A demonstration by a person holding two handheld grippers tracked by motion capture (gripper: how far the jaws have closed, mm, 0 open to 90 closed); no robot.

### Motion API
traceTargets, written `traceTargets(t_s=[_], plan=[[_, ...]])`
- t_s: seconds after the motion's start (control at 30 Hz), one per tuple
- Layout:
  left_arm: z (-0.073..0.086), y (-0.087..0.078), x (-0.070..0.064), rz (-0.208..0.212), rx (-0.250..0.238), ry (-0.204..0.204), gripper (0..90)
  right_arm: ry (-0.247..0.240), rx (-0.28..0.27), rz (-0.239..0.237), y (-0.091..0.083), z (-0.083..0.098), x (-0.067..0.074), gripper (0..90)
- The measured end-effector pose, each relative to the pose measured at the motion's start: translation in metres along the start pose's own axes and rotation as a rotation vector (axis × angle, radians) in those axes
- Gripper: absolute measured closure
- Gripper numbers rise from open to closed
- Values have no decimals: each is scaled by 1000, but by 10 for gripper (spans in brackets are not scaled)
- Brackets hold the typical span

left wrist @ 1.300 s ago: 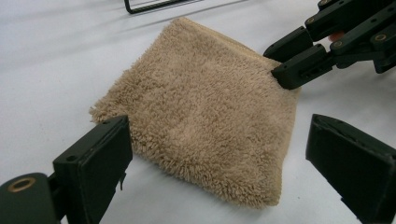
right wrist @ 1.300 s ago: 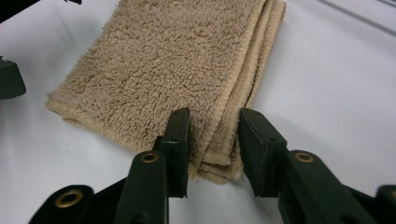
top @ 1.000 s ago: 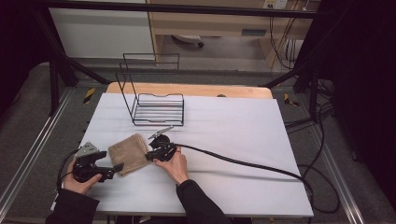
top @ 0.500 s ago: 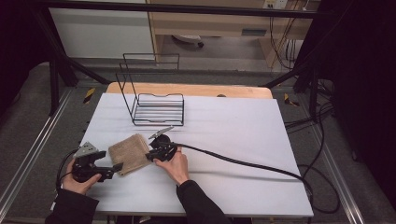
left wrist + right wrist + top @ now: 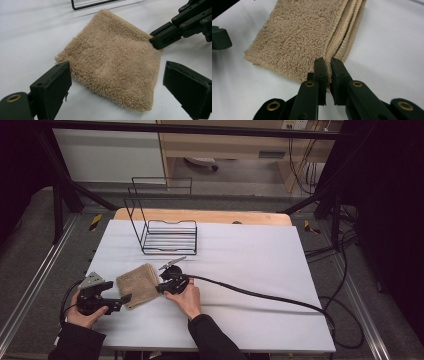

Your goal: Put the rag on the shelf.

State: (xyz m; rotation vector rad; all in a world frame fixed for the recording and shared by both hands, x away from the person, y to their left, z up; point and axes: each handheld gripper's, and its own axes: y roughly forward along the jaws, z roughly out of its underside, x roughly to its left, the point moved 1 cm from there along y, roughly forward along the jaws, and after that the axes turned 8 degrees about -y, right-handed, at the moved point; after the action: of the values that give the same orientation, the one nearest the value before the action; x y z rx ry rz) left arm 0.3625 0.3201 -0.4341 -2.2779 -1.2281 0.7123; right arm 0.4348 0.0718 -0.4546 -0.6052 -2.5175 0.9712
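A folded tan towel (image 5: pixel 140 282) lies on the white table near its front left. My right gripper (image 5: pixel 161 287) meets it from the right; its jaws have just been closing and now pinch the stacked folded edge of the towel (image 5: pixel 297 32) between the pads of the right gripper (image 5: pixel 328 61). My left gripper (image 5: pixel 118 301) rests at the towel's front left corner. Its jaws stand wide apart, left gripper (image 5: pixel 117 67) open, with the towel (image 5: pixel 107 47) lying ahead between them and untouched. The right gripper (image 5: pixel 160 41) bites the towel's far right corner there.
A black wire rack (image 5: pixel 167 232) stands behind the towel. A thick black cable (image 5: pixel 260 296) runs from the right gripper across the table to the right edge. A wooden board (image 5: pixel 210 216) borders the far side.
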Motion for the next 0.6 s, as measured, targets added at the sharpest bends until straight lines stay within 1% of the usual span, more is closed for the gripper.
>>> traceTargets(t_s=[0.17,0.23,0.3,0.37,0.4,0.43,0.6], plan=[[0,-2,1,-2,-11,-10,86,-3,-7,8,-7,-1,4,847],[0,-2,2,-4,-11,-10,86,-6,-5,26,-14,-1,9,846],[0,-2,1,-8,-12,-13,86,1,-14,31,-20,2,11,846],[0,-2,2,-9,-11,-17,86,5,-9,47,-25,8,12,845],[0,-2,2,-9,-11,-17,87,5,-9,47,-25,8,12,845],[0,-1,2,-9,-10,-19,86,15,-8,52,-30,15,13,845],[0,0,1,-10,-6,-24,88,16,-17,72,-45,32,14,843]])
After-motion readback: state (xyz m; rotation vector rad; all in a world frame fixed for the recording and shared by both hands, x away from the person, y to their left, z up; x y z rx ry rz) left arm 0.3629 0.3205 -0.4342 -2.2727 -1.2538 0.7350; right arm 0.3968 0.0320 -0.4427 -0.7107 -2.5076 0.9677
